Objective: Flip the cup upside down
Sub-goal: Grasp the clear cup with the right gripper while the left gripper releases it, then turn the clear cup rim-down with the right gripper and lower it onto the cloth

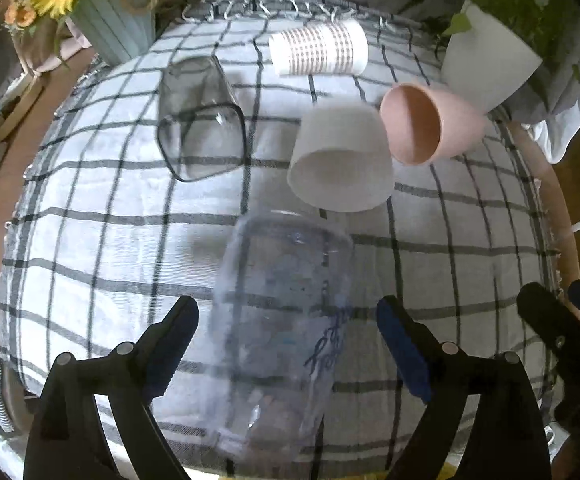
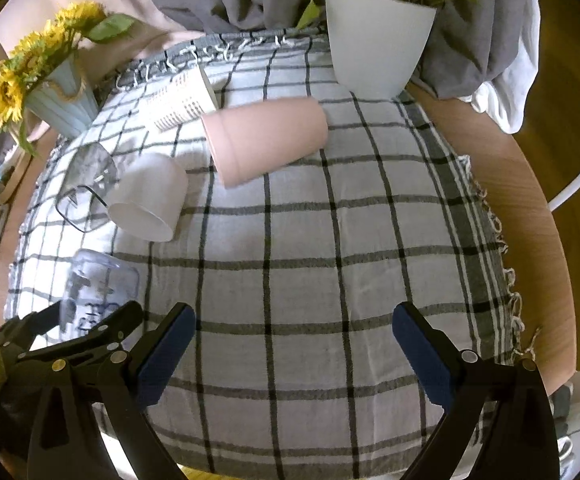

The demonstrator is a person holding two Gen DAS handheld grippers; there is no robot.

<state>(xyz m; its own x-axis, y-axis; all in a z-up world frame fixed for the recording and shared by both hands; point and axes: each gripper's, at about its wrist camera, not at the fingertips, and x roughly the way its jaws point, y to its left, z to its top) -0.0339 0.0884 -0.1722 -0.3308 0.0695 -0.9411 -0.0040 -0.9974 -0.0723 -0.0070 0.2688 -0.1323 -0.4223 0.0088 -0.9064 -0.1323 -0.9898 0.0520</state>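
- The clear plastic cup (image 1: 281, 320) is on its side on the checked cloth (image 1: 89, 240) over the desk, sitting right between the left gripper (image 1: 287, 320) fingers, which are spread wide and don't look like they're touching it.
- Right gripper (image 2: 294, 328) is wide too, nothing in it, with the cup off to its left.
- Further back: white cup (image 1: 342, 160), pink cup (image 1: 426, 124), glass tumbler (image 1: 201, 128), all on their sides.

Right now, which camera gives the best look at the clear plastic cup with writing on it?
The left wrist view: the clear cup lies on its side, large, between the open left tongs. The right wrist view shows it small at the left edge.
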